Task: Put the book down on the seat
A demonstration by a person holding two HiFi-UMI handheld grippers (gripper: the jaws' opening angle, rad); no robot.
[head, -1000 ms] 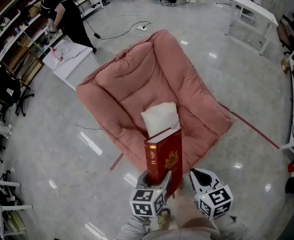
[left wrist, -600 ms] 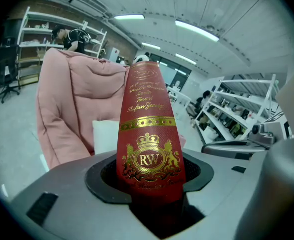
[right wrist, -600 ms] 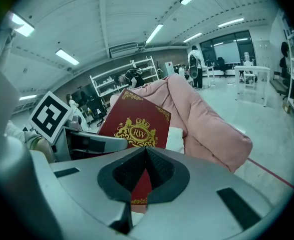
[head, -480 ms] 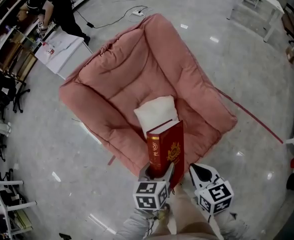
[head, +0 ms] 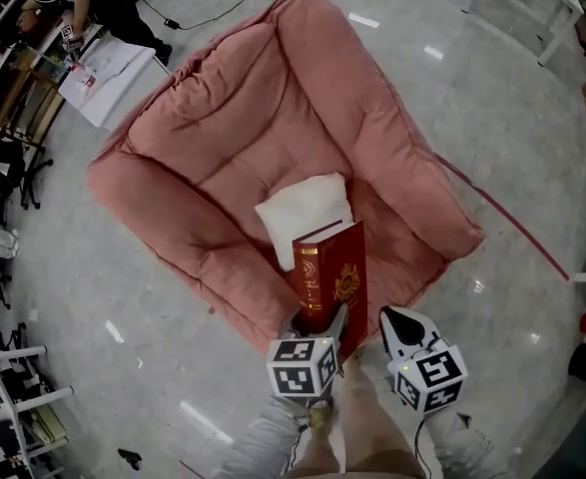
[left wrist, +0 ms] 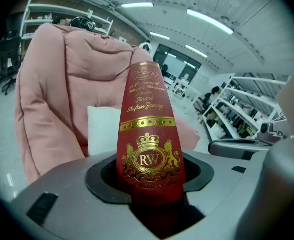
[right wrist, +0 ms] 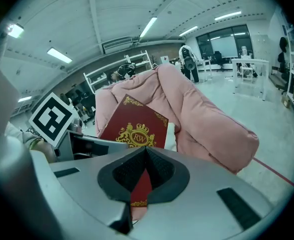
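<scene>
Book (head: 330,279): red, gilt-embossed, rectangular

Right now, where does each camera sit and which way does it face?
Head view: on the person's head, facing steeply down at the pink armchair, white cushion and red book; sleeves, left gripper and right gripper show.
Left gripper view: on the left gripper, facing the armchair's back; its jaws clamp the book's spine.
Right gripper view: on the right gripper, facing the book's cover; its jaws are together, empty.
Shared: all three show book and armchair.
</scene>
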